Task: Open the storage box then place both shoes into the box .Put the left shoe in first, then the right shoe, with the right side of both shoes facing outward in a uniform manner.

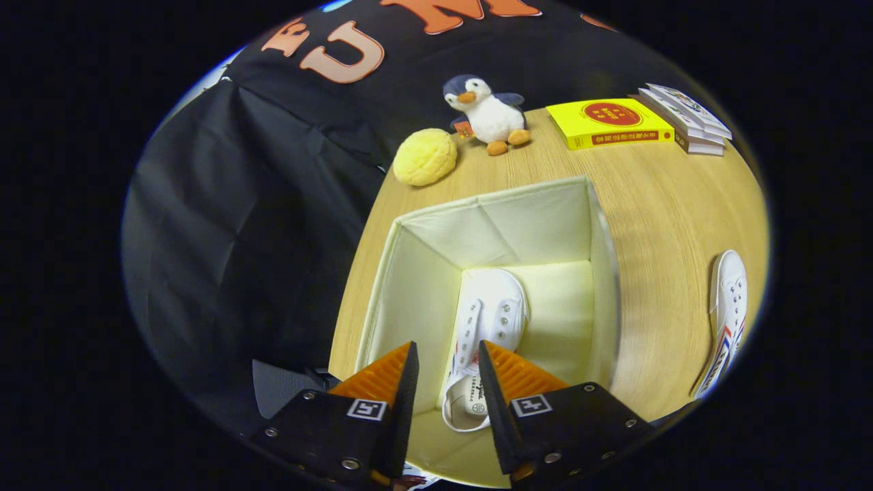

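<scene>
While the hand-held gripper (447, 372) hangs over the near edge of the storage box (416, 273), its fingers are spread apart w/ nothing clamped; the heel of the first shoe (487, 327) shows in the gap between them but lower down, inside the box. Far left is just black cloth past the table (655, 204) edge. Box is open-topped, so step 1 looks done, and that shoe lies on the box floor toward the left wall, toe pointing away from you. So you're likely between shoes: left one in, right one to fetch. Beyond the box: a yellow round plush (425, 157), a penguin toy (487, 112), then books (610, 123) at the far right, none in your way. The second shoe (726, 320) lies on the table right of the box, well apart from it. Next move, IMO: lift clear of the rim, swing right, grip it, and set it beside the first w/ its right side facing the same way.
</scene>
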Demonstrator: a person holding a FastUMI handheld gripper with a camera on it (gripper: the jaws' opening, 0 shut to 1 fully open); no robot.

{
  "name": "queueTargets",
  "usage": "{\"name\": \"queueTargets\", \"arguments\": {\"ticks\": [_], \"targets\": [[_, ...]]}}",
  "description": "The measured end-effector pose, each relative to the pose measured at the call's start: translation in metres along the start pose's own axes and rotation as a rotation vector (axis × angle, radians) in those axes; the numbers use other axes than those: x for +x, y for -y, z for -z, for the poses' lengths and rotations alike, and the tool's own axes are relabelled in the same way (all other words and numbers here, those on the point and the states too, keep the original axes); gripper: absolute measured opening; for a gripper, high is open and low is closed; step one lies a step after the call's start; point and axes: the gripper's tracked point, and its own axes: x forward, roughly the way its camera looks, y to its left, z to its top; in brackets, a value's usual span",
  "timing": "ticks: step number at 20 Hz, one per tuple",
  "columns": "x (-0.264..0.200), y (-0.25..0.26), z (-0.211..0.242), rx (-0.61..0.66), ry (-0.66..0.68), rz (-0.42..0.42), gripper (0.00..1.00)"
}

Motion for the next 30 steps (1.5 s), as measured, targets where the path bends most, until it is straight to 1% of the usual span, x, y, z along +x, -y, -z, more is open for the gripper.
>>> {"name": "queueTargets", "arguments": {"ticks": [1, 2, 3, 4, 5, 7, 9, 12, 14, 16, 17, 20, 23, 27, 30], "targets": [[-0.016, 0.004, -0.005, -0.03, 0.024, -0.007, 0.61], [-0.031, 0.01, -0.011, -0.056, 0.055, -0.008, 0.65], [-0.045, 0.016, -0.015, -0.08, 0.084, -0.005, 0.73], [-0.058, 0.025, -0.019, -0.095, 0.11, 0.002, 0.77], [-0.07, 0.034, -0.021, -0.108, 0.132, 0.01, 0.83], [-0.094, 0.058, -0.028, -0.119, 0.181, 0.041, 0.89], [-0.113, 0.087, -0.031, -0.125, 0.221, 0.093, 0.92], [-0.126, 0.148, -0.022, -0.105, 0.225, 0.204, 0.92], [-0.129, 0.194, -0.008, -0.082, 0.2, 0.288, 0.93], [-0.13, 0.243, 0.017, -0.066, 0.139, 0.39, 0.93], [-0.129, 0.262, 0.031, -0.063, 0.102, 0.424, 0.93], [-0.126, 0.301, 0.06, -0.076, 0.035, 0.489, 0.9], [-0.125, 0.33, 0.081, -0.076, -0.015, 0.538, 0.87], [-0.125, 0.338, 0.083, -0.007, -0.009, 0.489, 0.85], [-0.126, 0.34, 0.083, -0.001, -0.014, 0.453, 0.85]]}}
